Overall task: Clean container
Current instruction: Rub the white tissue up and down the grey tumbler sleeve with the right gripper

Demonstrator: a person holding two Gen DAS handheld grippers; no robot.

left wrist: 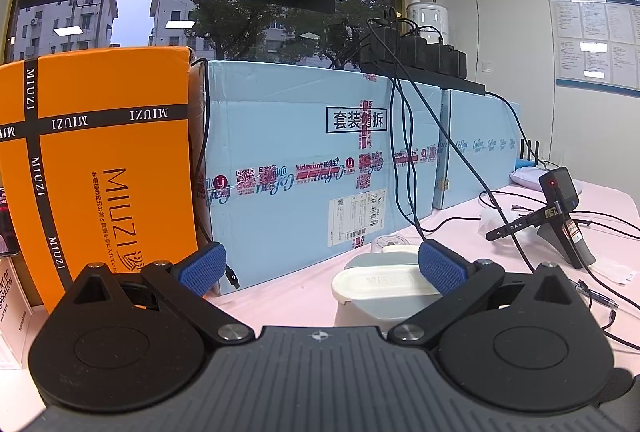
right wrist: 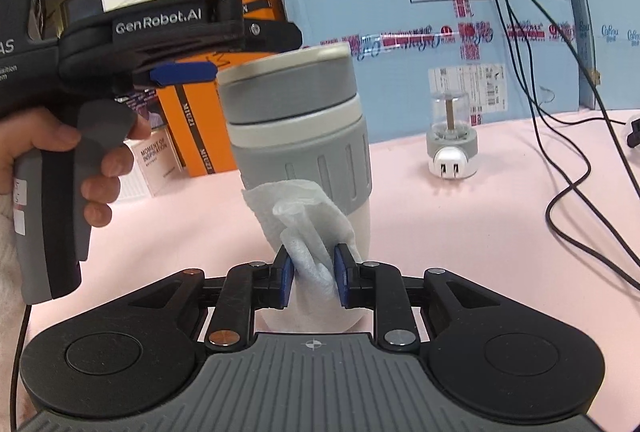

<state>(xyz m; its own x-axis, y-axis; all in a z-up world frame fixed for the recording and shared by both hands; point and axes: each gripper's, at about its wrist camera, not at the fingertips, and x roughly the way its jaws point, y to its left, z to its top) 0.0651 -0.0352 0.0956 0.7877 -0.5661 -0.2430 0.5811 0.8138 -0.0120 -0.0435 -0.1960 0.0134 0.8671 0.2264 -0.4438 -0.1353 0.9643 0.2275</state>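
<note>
A grey and white lidded container [right wrist: 296, 112] stands upright on the pink table [right wrist: 480, 232]. My right gripper [right wrist: 314, 278] is shut on a wad of white tissue [right wrist: 304, 216], which lies against the container's lower front. In the left wrist view only the container's lid [left wrist: 380, 284] shows. My left gripper [left wrist: 322, 268] is open wide there, its right pad [left wrist: 440, 268] overlapping the lid's edge and the left pad far off. From the right wrist view, a hand [right wrist: 96, 168] holds the left gripper [right wrist: 224, 44] level beside the container's top.
Orange [left wrist: 100, 152] and light blue [left wrist: 300, 160] cartons wall off the table's back. A small glass jar on a plug base [right wrist: 452, 136] stands behind the container. Black cables [right wrist: 568, 192] trail over the table's right side, near a black device on a grey handle [left wrist: 560, 216] and a pen [left wrist: 596, 296].
</note>
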